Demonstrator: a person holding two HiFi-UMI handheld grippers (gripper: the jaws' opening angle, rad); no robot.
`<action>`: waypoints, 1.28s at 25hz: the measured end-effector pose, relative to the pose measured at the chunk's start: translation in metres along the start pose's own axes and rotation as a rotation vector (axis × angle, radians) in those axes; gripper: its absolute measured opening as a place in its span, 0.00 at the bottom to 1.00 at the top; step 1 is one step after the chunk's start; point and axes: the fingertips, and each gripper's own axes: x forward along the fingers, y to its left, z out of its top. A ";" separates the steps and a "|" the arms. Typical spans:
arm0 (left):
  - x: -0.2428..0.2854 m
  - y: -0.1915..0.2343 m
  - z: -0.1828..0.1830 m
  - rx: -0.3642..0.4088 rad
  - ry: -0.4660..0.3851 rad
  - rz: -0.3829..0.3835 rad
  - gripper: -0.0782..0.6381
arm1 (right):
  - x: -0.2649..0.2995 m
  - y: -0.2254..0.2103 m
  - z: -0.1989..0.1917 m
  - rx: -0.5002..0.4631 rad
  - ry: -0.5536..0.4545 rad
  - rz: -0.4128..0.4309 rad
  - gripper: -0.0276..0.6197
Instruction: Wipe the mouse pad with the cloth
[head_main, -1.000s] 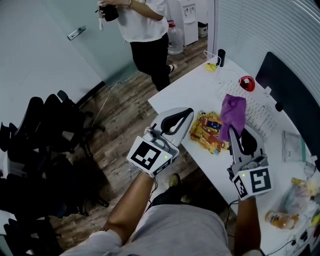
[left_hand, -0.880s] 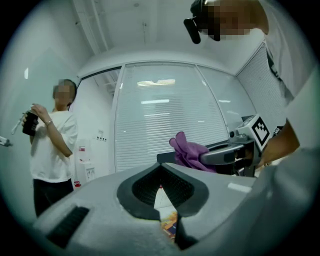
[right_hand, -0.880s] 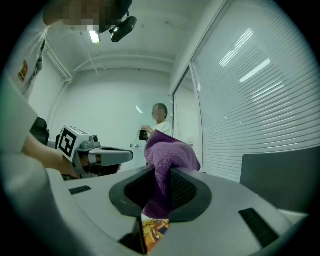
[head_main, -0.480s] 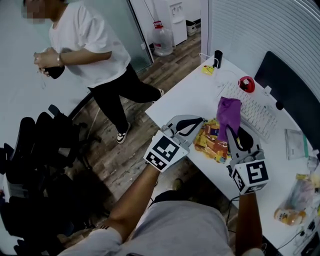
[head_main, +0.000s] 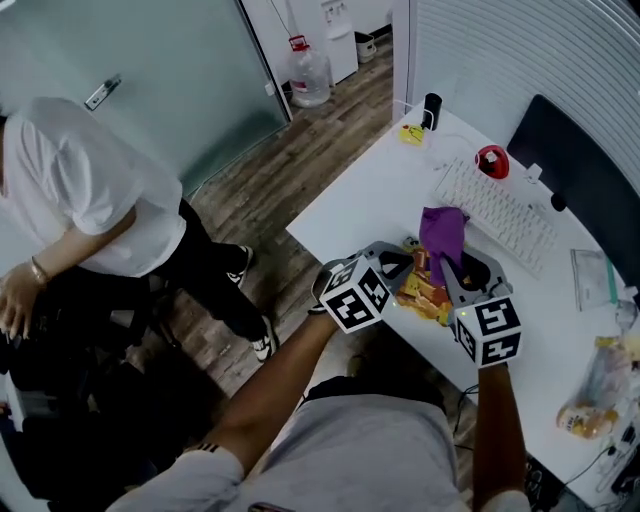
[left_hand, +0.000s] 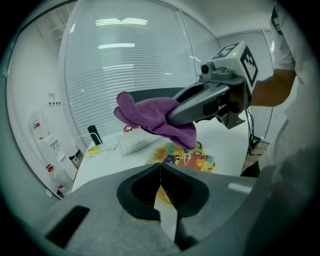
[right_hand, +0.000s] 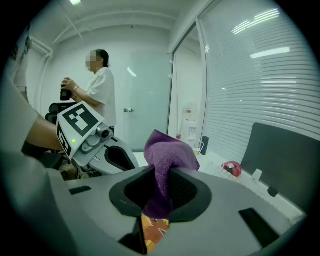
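The right gripper (right_hand: 161, 186) is clamped on a purple cloth (right_hand: 167, 150): the fabric is pinched between its jaws and bunches up in a loose fold above them. Seen from the left gripper view, the cloth droops from those jaws over a colourful mouse pad (left_hand: 187, 156); whether its lowest corner touches the pad cannot be told. The left gripper (left_hand: 160, 175) has its jaws pressed together with nothing between them, and it sits just beside the right one, over the near-left part of the pad.

The mouse pad lies flat on a white desk (head_main: 370, 190), close to the edge nearest the person. Behind it rests a white keyboard (head_main: 495, 215), and past that stands a dark monitor (head_main: 580, 190). A small red object (head_main: 492, 162) sits by the far end of the keyboard, and a black cylinder (head_main: 431, 110) stands near the desk's far corner.

Off the desk, a person in a white shirt (head_main: 70, 200) stands on the wooden floor, and a large water bottle (head_main: 308, 75) stands by the glass wall.
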 end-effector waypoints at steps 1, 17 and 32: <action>0.005 -0.002 -0.005 0.006 0.025 -0.014 0.13 | 0.006 0.001 -0.005 -0.007 0.031 0.009 0.15; 0.051 -0.019 -0.057 -0.012 0.270 -0.098 0.13 | 0.078 0.014 -0.064 -0.171 0.370 0.167 0.15; 0.056 -0.021 -0.069 -0.056 0.309 -0.105 0.13 | 0.069 -0.018 -0.111 -0.172 0.511 0.122 0.15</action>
